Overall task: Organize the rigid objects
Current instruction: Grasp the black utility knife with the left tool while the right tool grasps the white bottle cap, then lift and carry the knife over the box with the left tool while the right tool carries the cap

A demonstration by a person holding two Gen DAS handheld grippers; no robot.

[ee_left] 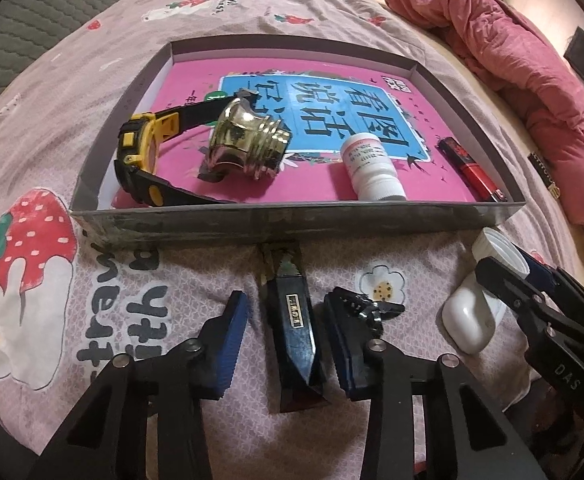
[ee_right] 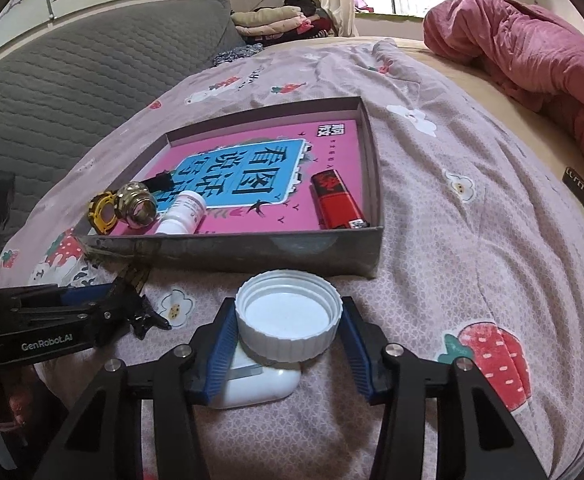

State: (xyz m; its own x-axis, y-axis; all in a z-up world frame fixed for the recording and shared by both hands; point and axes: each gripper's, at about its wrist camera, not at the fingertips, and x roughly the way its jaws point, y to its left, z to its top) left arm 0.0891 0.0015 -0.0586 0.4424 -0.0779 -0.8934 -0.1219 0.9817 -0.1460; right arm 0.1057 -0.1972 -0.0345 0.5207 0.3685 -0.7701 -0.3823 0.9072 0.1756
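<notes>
A shallow grey box (ee_left: 292,222) (ee_right: 251,246) on the bed holds a pink book, a yellow-black watch (ee_left: 139,152), a brass fitting (ee_left: 247,148) (ee_right: 137,204), a white pill bottle (ee_left: 372,168) (ee_right: 181,212) and a red lighter (ee_left: 472,170) (ee_right: 338,202). My left gripper (ee_left: 287,340) is open around a dark blue pointed case (ee_left: 296,332) lying on the sheet. My right gripper (ee_right: 287,332) has its pads on both sides of a white ribbed cap (ee_right: 287,320) (ee_left: 496,248), which sits over a white earbud case (ee_right: 259,388) (ee_left: 470,320).
A black hair clip (ee_left: 376,308) (ee_right: 147,316) lies beside the left gripper's right finger. A pink quilt (ee_left: 512,72) (ee_right: 532,52) is heaped at the right. A grey quilted sofa (ee_right: 71,92) runs along the left.
</notes>
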